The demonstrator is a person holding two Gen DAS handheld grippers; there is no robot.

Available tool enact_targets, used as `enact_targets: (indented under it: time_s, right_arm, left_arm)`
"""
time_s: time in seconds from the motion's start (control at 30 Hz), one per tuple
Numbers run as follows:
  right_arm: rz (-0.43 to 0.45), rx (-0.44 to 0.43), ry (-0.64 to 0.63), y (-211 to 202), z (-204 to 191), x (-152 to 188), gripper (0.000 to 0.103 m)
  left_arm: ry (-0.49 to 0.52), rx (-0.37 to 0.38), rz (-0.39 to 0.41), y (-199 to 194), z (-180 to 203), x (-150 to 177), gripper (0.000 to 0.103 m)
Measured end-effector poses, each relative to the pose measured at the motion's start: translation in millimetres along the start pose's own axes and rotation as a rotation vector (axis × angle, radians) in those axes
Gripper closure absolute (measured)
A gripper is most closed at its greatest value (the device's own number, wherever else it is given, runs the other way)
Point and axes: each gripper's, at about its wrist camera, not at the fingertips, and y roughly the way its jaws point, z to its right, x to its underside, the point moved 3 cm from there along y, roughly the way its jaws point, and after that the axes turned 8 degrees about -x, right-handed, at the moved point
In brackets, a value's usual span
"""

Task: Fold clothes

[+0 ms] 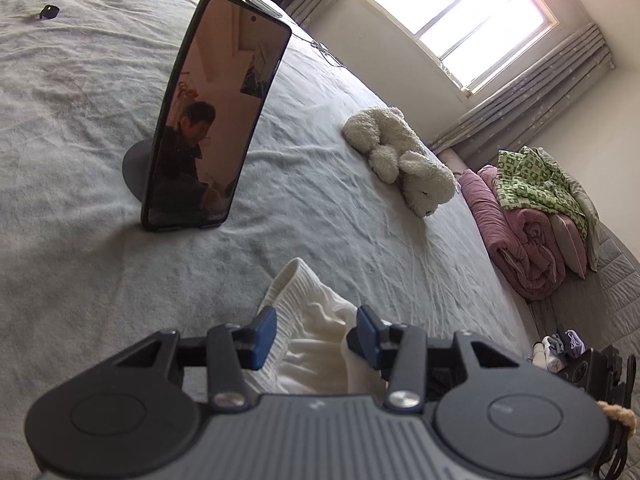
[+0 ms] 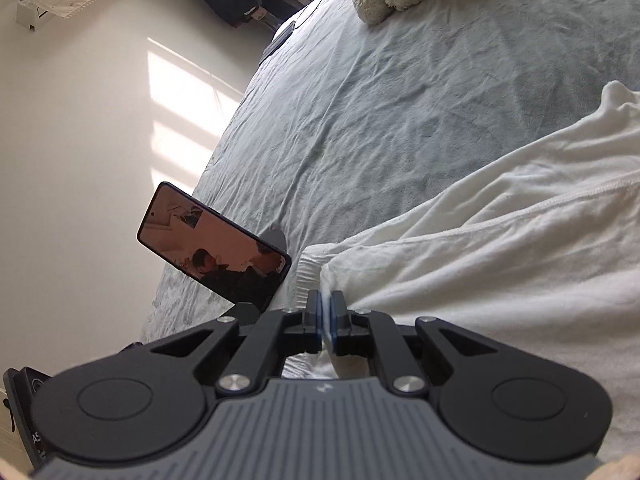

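The white garment (image 2: pixel 500 248) lies on the near part of the bed (image 2: pixel 400 100), ribbed cuff (image 1: pixel 288 292) toward the phone (image 1: pixel 216 112) on its stand. Right tongs (image 2: pixel 329 312): pads closed, clamping a fold of the garment. Left tongs (image 1: pixel 316 332): pads apart, straddling bunched white fabric, not gripping. A plush toy (image 1: pixel 400 160) lies far right

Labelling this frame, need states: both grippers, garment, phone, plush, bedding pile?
Left gripper: jaws open, straddling the garment's ribbed hem.
Right gripper: jaws shut on a garment edge.
White garment: unfolded, rumpled on the bed.
Phone: propped upright on a stand, screen dark.
Plush: lying on its side.
Bedding pile: loosely heaped beside the bed.
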Motion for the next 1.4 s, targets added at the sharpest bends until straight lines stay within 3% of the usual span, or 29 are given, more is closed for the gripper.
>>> enact_targets:
  time_s: [0.17, 0.3, 0.4, 0.5, 0.73, 0.97, 1.27, 1.4]
  right_arm:
    - [-0.010, -0.017, 0.040, 8.2, 5.9, 2.6, 0.094]
    - [-0.007, -0.098, 0.052, 15.0, -4.1, 5.2, 0.099]
    - [-0.014, -0.077, 0.003, 22.7, -14.0, 7.7, 0.099]
    - [-0.010, -0.068, -0.006, 19.4, -14.2, 5.5, 0.091]
    - [0.064, -0.008, 0.030, -28.5, 13.6, -14.8, 0.089]
    - [0.149, 0.150, -0.035, -97.1, 52.1, -25.2, 0.089]
    - [0.263, 0.468, -0.303, -168.9, 117.7, -31.7, 0.091]
    - [0.320, 0.458, -0.274, -189.2, 135.8, -41.1, 0.093]
  left_arm:
    - [-0.018, 0.006, -0.015, 1.3, -11.3, 0.2, 0.061]
    - [-0.029, 0.003, -0.004, -1.9, -15.8, -0.6, 0.061]
    - [-0.024, 0.002, 0.001, -3.2, -15.3, -0.3, 0.061]
    - [-0.014, 0.013, 0.004, -4.4, -14.2, 0.1, 0.061]
    - [0.037, 0.068, 0.022, -3.4, 3.5, 3.3, 0.065]
    - [0.244, 0.091, 0.002, 19.3, 48.0, 32.4, 0.066]
    - [0.459, -0.029, -0.013, 46.5, 57.5, 55.9, 0.066]
    - [0.447, -0.054, 0.022, 38.5, 59.8, 53.9, 0.066]
